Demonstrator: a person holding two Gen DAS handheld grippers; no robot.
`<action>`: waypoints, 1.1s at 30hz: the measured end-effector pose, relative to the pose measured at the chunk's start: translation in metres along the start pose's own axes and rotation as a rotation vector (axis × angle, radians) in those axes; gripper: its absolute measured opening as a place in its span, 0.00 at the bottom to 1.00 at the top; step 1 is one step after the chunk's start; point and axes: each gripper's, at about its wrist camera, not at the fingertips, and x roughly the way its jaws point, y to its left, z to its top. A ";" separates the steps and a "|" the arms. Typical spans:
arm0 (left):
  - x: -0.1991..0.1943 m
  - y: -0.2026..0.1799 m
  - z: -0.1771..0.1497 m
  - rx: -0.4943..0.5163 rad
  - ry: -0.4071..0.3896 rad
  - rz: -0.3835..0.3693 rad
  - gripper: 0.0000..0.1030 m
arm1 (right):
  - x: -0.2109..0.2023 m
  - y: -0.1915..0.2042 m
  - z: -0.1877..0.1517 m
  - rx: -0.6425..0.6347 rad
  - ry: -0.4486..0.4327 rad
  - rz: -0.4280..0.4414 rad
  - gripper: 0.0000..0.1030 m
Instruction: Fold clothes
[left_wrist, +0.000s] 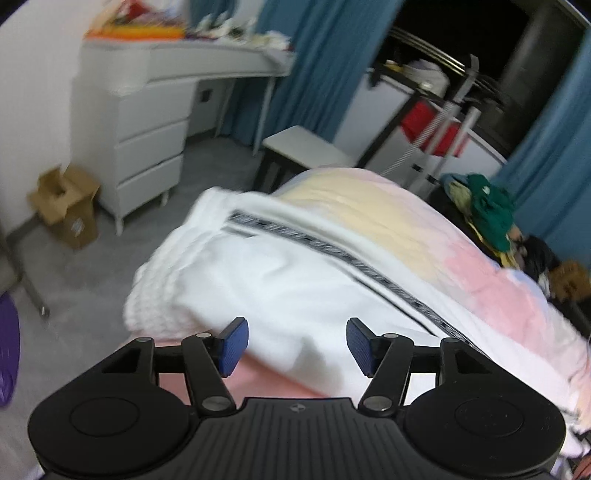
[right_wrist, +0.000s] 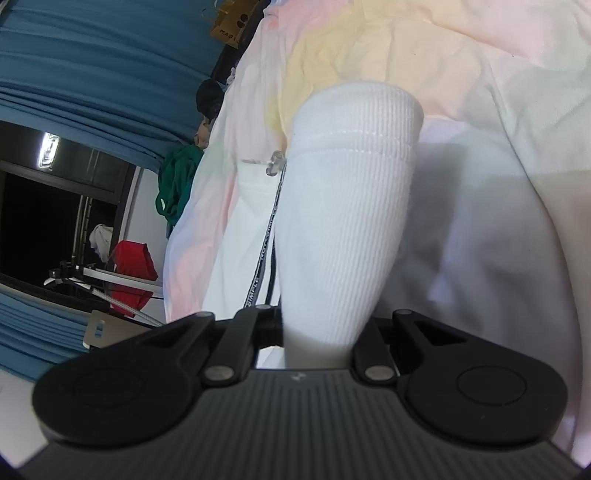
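The white garment (left_wrist: 280, 280) lies on the pastel bed (left_wrist: 480, 266), mid-fold. The left tongs (left_wrist: 297, 345) hang open and empty above its near edge, while the right tongs (right_wrist: 317, 332) pinch its ribbed cuff (right_wrist: 354, 155). Next, I judge, the left needs a fresh grip on the garment.

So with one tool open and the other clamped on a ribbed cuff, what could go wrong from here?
1. The right tool pinches only the ribbed cuff; a pull could stretch it or drag the white garment askew.
2. The left tool is open and holds nothing, so the garment's edge near the bedspread edge could slide off.
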 end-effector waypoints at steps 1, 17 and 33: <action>0.001 -0.011 0.000 0.029 -0.007 -0.003 0.60 | -0.001 0.000 0.000 0.001 0.000 0.004 0.14; 0.061 -0.217 -0.060 0.312 0.020 -0.175 0.62 | -0.028 0.023 0.013 -0.044 -0.157 0.150 0.13; 0.136 -0.239 -0.139 0.546 0.047 -0.109 0.68 | -0.033 0.027 0.011 -0.228 -0.207 0.077 0.13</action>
